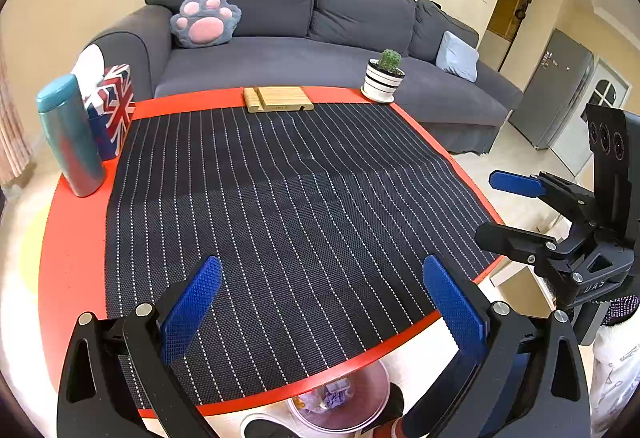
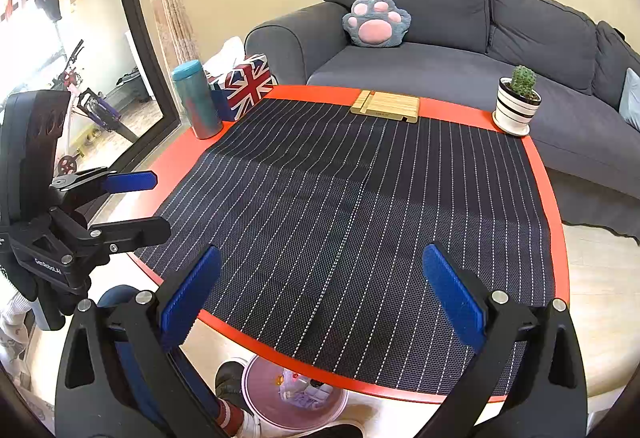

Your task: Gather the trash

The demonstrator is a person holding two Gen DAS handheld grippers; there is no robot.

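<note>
Both grippers hang spread wide and empty above the near rim of the red table [image 1: 76, 258]: left gripper [image 1: 324, 314], then right gripper [image 2: 320, 302]. Along the far edge stand a teal bottle [image 1: 68, 133], flag tissue box [image 1: 114, 109], wooden stand [image 1: 278, 98] and cactus pot [image 1: 383, 77]. Between them the striped mat [image 1: 288, 222] lies bare. Trash [image 2: 298, 388] sits in the pink bin [image 2: 256, 404] on the floor below the near edge.

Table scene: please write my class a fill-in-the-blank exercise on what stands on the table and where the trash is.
1. The potted plant on the table is a ____.
2. The tissue box beside the teal bottle bears a ____ pattern.
3. The trash lies in a bin standing ____ the table's near edge.
4. The left gripper and the right gripper are both ____.

Missing words: cactus; flag; below; open
</note>
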